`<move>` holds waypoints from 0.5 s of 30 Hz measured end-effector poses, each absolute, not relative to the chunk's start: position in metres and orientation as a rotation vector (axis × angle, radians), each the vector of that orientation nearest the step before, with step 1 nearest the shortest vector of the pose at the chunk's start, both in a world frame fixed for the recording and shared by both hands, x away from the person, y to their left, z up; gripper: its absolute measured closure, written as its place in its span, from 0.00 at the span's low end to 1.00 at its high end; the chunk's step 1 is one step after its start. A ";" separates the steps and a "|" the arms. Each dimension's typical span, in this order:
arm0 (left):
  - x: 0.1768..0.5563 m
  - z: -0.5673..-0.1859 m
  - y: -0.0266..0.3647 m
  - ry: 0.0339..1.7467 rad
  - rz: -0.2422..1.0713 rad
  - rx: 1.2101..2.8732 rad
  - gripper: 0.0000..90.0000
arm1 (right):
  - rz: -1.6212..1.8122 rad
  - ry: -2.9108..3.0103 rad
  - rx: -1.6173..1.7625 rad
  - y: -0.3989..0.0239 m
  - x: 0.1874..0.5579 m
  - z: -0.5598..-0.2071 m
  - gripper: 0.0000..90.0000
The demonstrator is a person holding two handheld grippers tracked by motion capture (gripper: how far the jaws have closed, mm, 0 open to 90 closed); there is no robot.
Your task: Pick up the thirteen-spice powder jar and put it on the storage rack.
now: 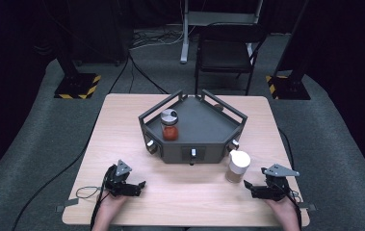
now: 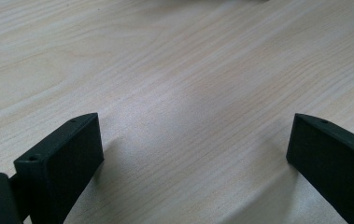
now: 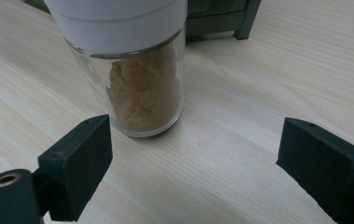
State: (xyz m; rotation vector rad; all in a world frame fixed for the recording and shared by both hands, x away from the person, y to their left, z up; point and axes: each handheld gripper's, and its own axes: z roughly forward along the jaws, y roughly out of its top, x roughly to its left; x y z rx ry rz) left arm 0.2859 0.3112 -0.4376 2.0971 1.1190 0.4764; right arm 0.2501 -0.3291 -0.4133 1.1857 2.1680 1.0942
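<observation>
Right gripper (image 3: pixel 193 154) gapes before upright white-capped jar (image 3: pixel 132 70); long axis vertical.

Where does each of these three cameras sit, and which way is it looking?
High view: above the person's side, looking forward and down on the table; forearms, left gripper and right gripper show.
Left gripper view: on that gripper, facing bare tabletop between open jaws.
Right gripper view: on that gripper, facing the white-capped jar.
Shared: high and right views show that jar.

No readable text or labels anywhere.
</observation>
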 end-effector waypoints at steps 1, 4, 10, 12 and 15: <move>0.286 -0.438 0.311 1.119 0.476 2.097 0.04 | 1.092 2.169 1.185 -0.329 0.250 -0.413 0.10; 0.286 -0.438 0.311 1.119 0.476 2.097 0.04 | 1.093 2.170 1.185 -0.329 0.250 -0.413 0.10; 0.286 -0.438 0.311 1.119 0.476 2.097 0.04 | 1.095 2.170 1.187 -0.328 0.250 -0.413 0.10; 0.286 -0.438 0.311 1.119 0.477 2.097 0.04 | 1.095 2.172 1.186 -0.328 0.250 -0.413 0.10; 0.286 -0.438 0.311 1.119 0.477 2.097 0.04 | 1.096 2.172 1.186 -0.328 0.251 -0.413 0.10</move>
